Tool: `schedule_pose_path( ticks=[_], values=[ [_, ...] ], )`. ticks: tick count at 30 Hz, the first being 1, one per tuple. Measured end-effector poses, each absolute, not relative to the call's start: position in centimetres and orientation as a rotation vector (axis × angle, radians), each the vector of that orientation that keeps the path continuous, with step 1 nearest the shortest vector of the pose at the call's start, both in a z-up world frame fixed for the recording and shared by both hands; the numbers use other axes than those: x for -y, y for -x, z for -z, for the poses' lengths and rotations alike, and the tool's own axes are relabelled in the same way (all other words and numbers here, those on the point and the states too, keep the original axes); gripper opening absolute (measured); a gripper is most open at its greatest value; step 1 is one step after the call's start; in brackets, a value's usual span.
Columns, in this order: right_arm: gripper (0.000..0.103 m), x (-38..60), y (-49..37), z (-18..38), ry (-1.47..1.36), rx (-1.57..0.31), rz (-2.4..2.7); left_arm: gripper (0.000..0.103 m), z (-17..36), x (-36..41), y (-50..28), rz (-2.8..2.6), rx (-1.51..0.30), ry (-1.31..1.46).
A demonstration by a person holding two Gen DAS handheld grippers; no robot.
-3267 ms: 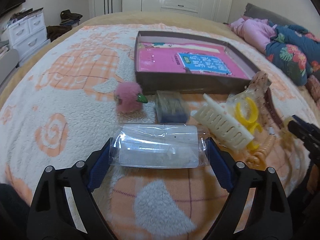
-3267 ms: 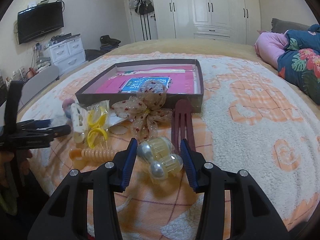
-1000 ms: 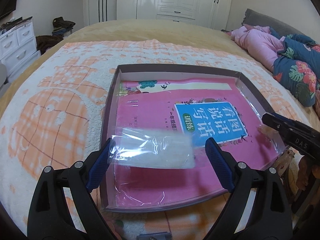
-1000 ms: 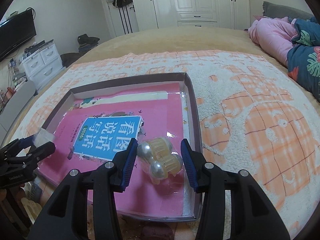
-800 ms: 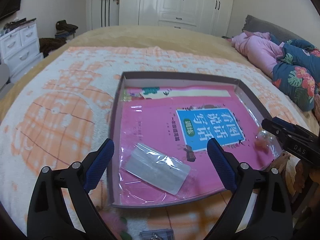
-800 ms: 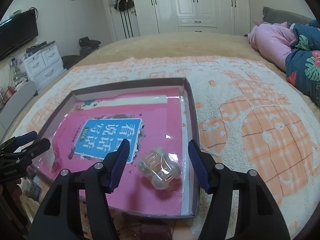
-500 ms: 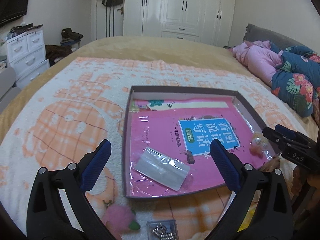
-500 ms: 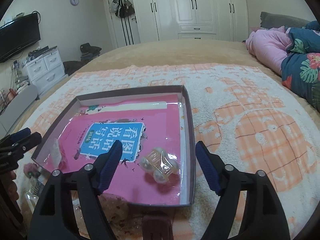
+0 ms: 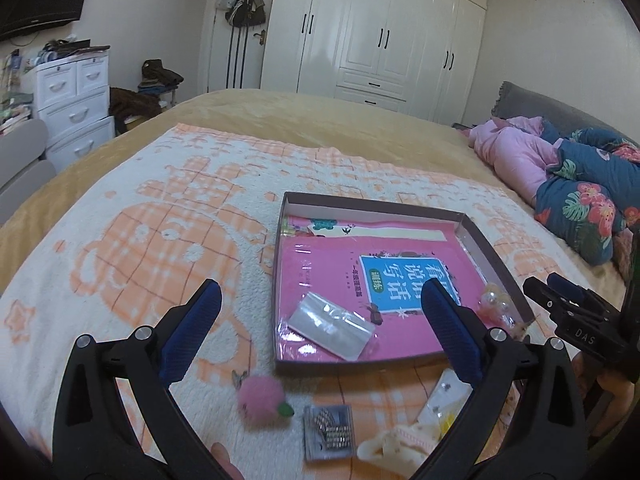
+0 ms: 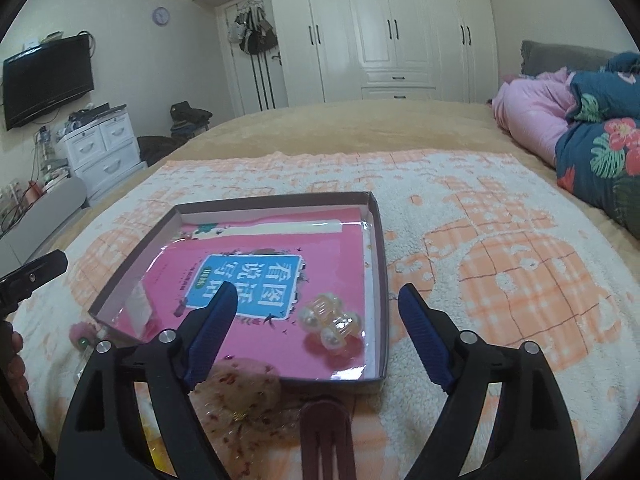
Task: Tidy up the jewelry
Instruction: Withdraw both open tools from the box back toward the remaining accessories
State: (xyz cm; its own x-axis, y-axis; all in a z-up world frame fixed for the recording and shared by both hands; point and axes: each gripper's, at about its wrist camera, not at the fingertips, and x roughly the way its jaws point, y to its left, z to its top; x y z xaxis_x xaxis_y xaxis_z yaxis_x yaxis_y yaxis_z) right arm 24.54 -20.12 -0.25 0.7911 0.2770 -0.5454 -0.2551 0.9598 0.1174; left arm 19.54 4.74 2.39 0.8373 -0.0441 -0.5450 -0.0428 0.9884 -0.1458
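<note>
A shallow brown box (image 9: 498, 264) (image 10: 382, 280) with a pink book inside lies on the bed. A clear plastic packet (image 9: 331, 326) lies in its near left corner. A yellow bead-and-pearl hair piece (image 10: 332, 322) (image 9: 494, 306) lies in its near right corner. My left gripper (image 9: 320, 312) is open and empty, held above the box's near left side. My right gripper (image 10: 316, 320) is open and empty, above the box's near edge. In front of the box lie a pink pompom (image 9: 260, 400), a small box of metal clips (image 9: 329, 432) and a cream hair claw (image 9: 400, 446).
A sheer spotted bow (image 10: 244, 396) and a maroon hair clip (image 10: 328, 436) lie under my right gripper. Pink and floral bedding (image 10: 580, 132) is piled at the right. A white drawer unit (image 9: 72, 96) stands left of the bed.
Both grippers carried their items over the box, opened and dropped the packet and the bead piece inside it. Both then pulled back and up, still open.
</note>
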Motion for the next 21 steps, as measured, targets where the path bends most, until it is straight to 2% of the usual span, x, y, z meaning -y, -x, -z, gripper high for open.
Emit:
schedule_pose_path(
  ticks=[11, 21],
  values=[
    [0.091, 19.3, -19.5, -1.3, -0.023, -0.524, -0.33, 0.091, -2.7, -4.3, -16.2, 0.019, -0.537, 0.136],
    [0.094, 20.1, -15.6, -0.9, -0.049, -0.526, -0.336, 0.092, -2.6, -3.7, -14.0, 0.047, -0.525, 0.123]
  ],
)
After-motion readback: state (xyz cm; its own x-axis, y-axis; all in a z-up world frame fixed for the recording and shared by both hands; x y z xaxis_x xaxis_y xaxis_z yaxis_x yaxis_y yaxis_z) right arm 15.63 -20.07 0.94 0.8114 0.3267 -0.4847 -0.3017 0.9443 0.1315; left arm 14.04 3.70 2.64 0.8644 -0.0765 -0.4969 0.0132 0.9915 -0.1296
